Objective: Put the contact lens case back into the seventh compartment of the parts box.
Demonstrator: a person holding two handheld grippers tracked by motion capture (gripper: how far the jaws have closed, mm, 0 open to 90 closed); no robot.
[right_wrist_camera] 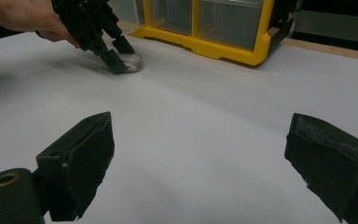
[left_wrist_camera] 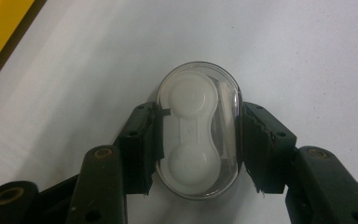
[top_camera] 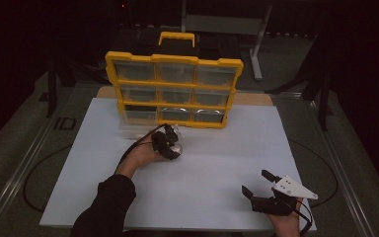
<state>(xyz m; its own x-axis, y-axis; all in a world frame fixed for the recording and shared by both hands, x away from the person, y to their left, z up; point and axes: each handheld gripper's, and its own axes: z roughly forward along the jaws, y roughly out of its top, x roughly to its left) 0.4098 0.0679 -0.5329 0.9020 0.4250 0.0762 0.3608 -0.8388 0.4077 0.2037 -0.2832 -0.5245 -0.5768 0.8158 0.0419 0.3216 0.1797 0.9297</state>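
A small clear oval case (left_wrist_camera: 198, 100) with a white two-cup lens holder inside rests on the white table board (top_camera: 212, 163). My left gripper (left_wrist_camera: 198, 144) is shut on it, one black pad against each long side. In the high view that gripper (top_camera: 170, 145) sits just in front of the yellow organizer, with the case (top_camera: 177, 150) at its tip. The right gripper view shows the same case (right_wrist_camera: 134, 64) low on the board under the left gripper (right_wrist_camera: 116, 56). My right gripper (top_camera: 255, 181) stands open near the front right of the board, nothing between its jaws (right_wrist_camera: 200, 154).
A yellow-framed organizer (top_camera: 172, 89) with clear drawers and a top handle stands upright at the back of the board, also seen in the right gripper view (right_wrist_camera: 214, 44). A clear drawer (top_camera: 131, 129) lies by its lower left corner. Dark floor and metal rails surround the table.
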